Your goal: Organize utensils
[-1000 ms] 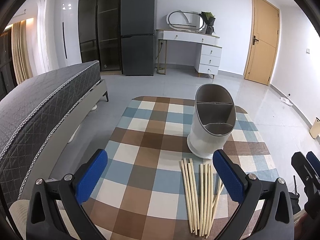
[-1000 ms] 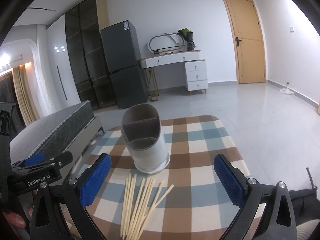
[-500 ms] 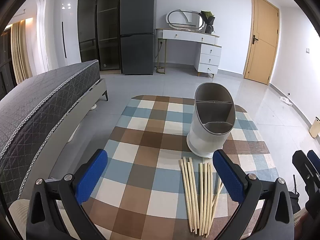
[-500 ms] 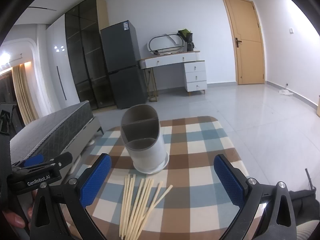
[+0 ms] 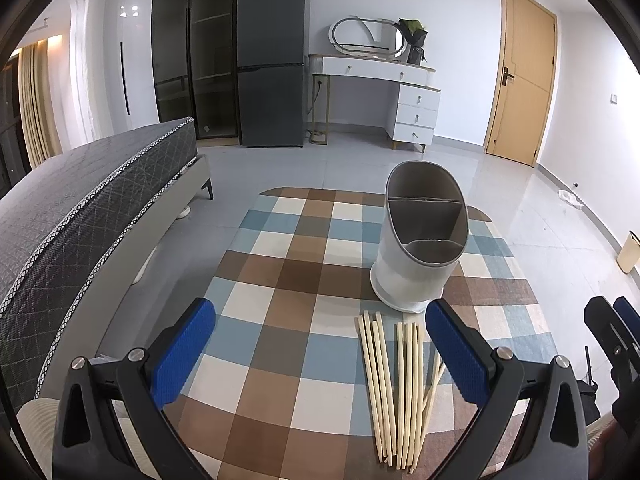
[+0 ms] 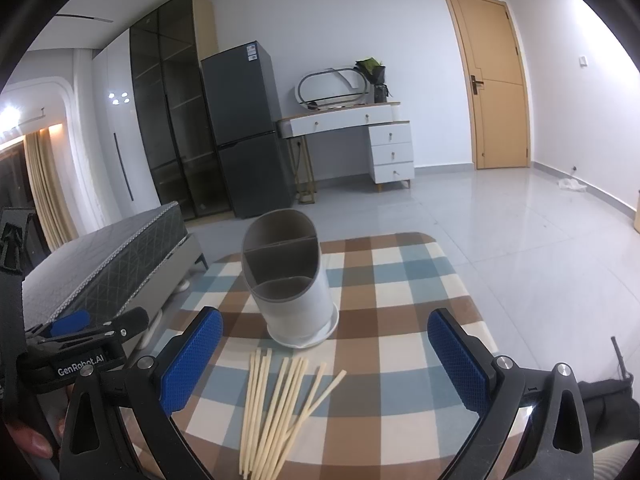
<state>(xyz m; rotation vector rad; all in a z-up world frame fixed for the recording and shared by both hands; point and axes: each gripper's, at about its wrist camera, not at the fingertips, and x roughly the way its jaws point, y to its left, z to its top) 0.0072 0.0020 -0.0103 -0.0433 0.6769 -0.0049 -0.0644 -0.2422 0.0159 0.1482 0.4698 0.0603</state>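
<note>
The near ends of the chopsticks [image 6: 276,408] ran off the bottom edge in the right wrist view. The left gripper's right finger [image 5: 456,352] covered part of the bundle. The holder's [image 5: 420,240] compartment floors were out of sight.

pale bare-wood chopsticks [image 5: 394,392] lie on a matt checked cloth [image 5: 280,312]. the holder [image 5: 420,240] looks like smooth matt plastic. textured blue pads [image 6: 190,360] line black plastic fingers; the floor tiles [image 6: 540,240] are glossy.
</note>
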